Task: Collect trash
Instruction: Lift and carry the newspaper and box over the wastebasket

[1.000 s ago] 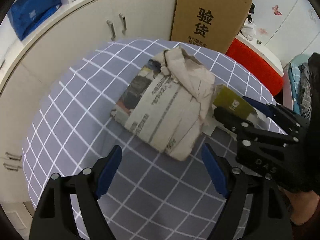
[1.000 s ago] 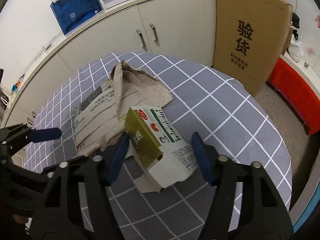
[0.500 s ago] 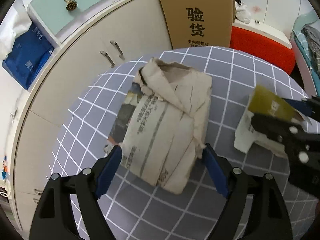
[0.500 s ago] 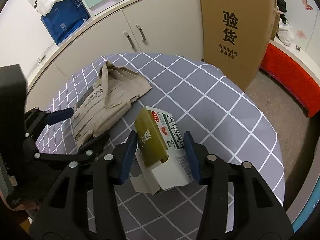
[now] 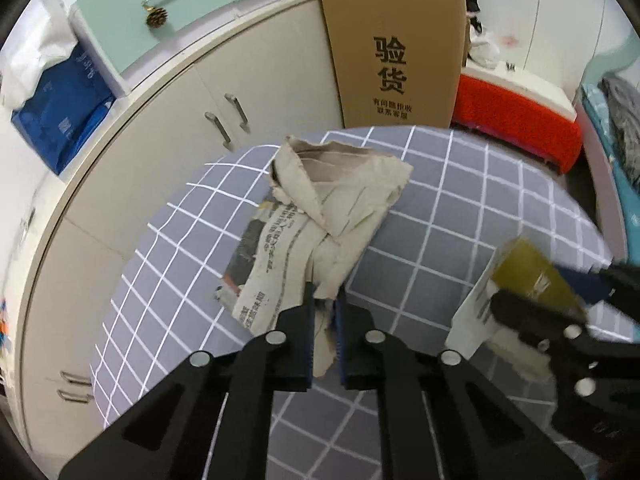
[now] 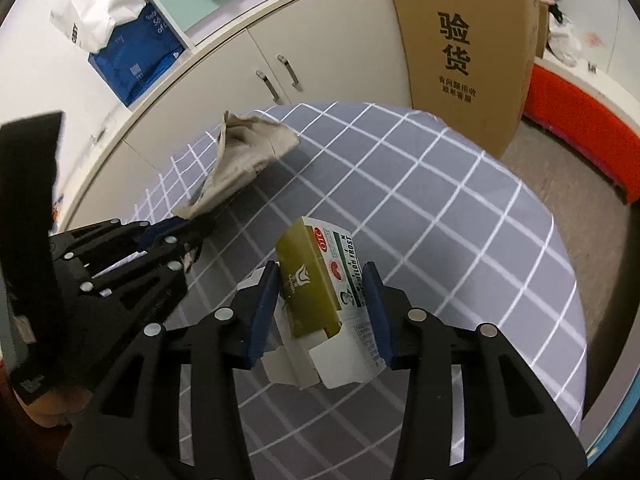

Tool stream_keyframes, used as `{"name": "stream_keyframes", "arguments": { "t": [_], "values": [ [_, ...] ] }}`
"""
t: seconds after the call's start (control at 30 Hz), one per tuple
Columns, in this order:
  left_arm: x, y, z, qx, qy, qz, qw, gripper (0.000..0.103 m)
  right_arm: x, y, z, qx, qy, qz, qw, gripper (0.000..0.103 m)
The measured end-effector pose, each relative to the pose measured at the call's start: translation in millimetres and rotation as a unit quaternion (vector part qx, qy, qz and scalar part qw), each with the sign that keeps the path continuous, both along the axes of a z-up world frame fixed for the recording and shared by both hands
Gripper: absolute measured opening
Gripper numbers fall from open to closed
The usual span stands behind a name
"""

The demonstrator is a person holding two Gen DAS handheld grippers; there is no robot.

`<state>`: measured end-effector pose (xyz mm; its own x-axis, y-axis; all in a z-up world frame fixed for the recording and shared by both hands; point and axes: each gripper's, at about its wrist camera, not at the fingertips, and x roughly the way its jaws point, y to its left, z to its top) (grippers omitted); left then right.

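Observation:
A folded, crumpled newspaper [image 5: 316, 216] is held up off the grey checked table [image 5: 460, 208]. My left gripper [image 5: 323, 312] is shut on its near edge. The newspaper also shows in the right wrist view [image 6: 244, 160], hanging from the left gripper [image 6: 188, 236]. My right gripper [image 6: 320, 304] is shut on an olive and white medicine carton [image 6: 320, 300] with an open flap, held above the table [image 6: 460, 216]. The carton [image 5: 524, 280] shows at the right of the left wrist view, in the right gripper's fingers [image 5: 588, 286].
A tall brown cardboard box [image 5: 394, 52] stands beyond the table against beige cabinets [image 5: 192, 120]. A red and white bench [image 5: 520, 116] is at the right. A blue bag [image 5: 64, 108] sits on the counter at the left.
My left gripper has shut on the newspaper's near edge and lifted it. My right gripper has tightened on the carton and raised it off the table.

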<state>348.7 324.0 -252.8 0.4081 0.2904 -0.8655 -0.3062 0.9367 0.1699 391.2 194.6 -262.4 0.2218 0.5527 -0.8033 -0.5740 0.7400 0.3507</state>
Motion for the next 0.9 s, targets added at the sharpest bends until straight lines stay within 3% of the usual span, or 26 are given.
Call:
{"name": "stream_keyframes", "arguments": {
  "t": [0.2,0.43,0.73,0.9],
  "values": [
    [-31.6,-10.5,27.1,-0.053,-0.019,-0.005,0.9984,0.005,-31.5,-19.7,9.6,0.012,0.022,-0.031,0.999,0.041],
    [-81.0,-30.8,45.7,-0.14,-0.019,-0.031,0.9894,0.004,-81.0,-56.8,30.1,0.018,0.03,-0.081,0.996,0.041],
    [-132.3,-83.3,68.8,-0.164,-0.011,-0.134,0.9773,0.003,-160.5,-123.4,42.7,0.013,0.036,-0.192,0.981,0.041],
    [-147.1,-123.2,80.4,-0.178,-0.008,-0.178,0.9678,0.003,-178.6,-166.2,49.4,0.02,0.035,-0.238,0.971,0.041]
  ]
}}
